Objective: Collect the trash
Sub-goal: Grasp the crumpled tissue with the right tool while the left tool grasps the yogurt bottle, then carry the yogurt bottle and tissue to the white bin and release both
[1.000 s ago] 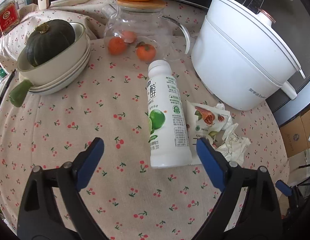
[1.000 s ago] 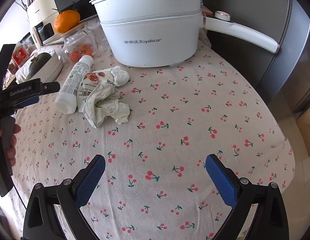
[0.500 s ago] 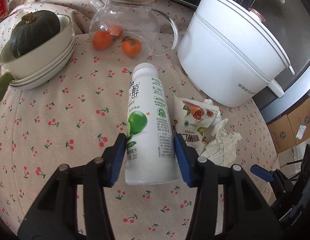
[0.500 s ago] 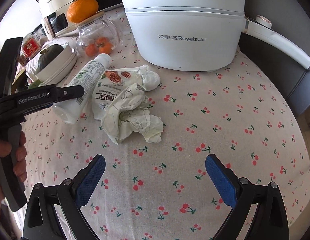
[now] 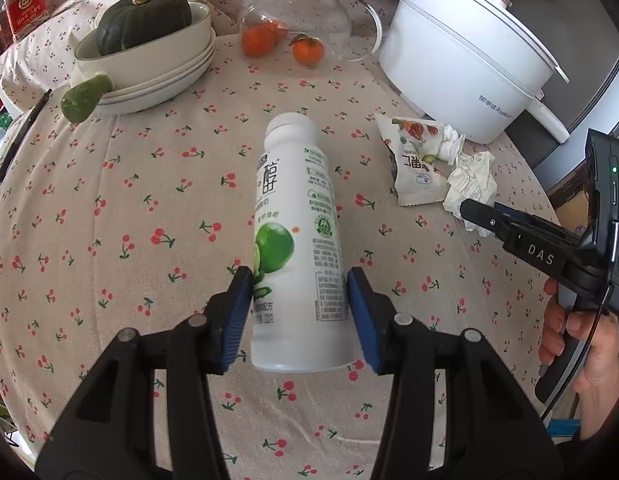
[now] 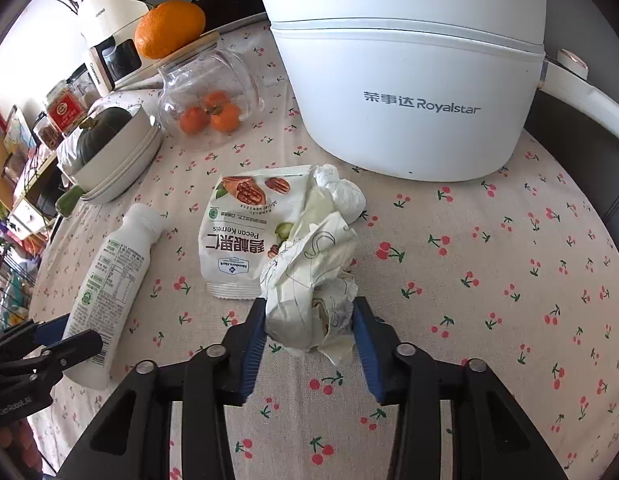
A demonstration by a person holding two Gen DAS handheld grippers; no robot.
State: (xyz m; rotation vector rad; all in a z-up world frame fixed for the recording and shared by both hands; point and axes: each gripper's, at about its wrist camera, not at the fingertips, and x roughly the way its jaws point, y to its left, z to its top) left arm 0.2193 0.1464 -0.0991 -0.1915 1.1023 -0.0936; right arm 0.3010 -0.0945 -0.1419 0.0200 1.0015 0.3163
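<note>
On the bench (image 5: 109, 208), the left tool (image 5: 300, 312) has clamped the bottle (image 5: 299, 240) and pinches its base. The right tool (image 6: 309, 334) has just closed, pinching the crumpled paper (image 6: 309, 280) beside the snack bag (image 6: 237, 232); both seem ready to lift

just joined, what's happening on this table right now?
A person is clearing trash with two handheld claws. The left claw is clamped on the lower end of the white drink bottle. The right claw has just closed around the crumpled paper, pads against both sides. The pecan snack bag lies untouched on the cherry-print tablecloth, in front of the white electric pot.
</note>
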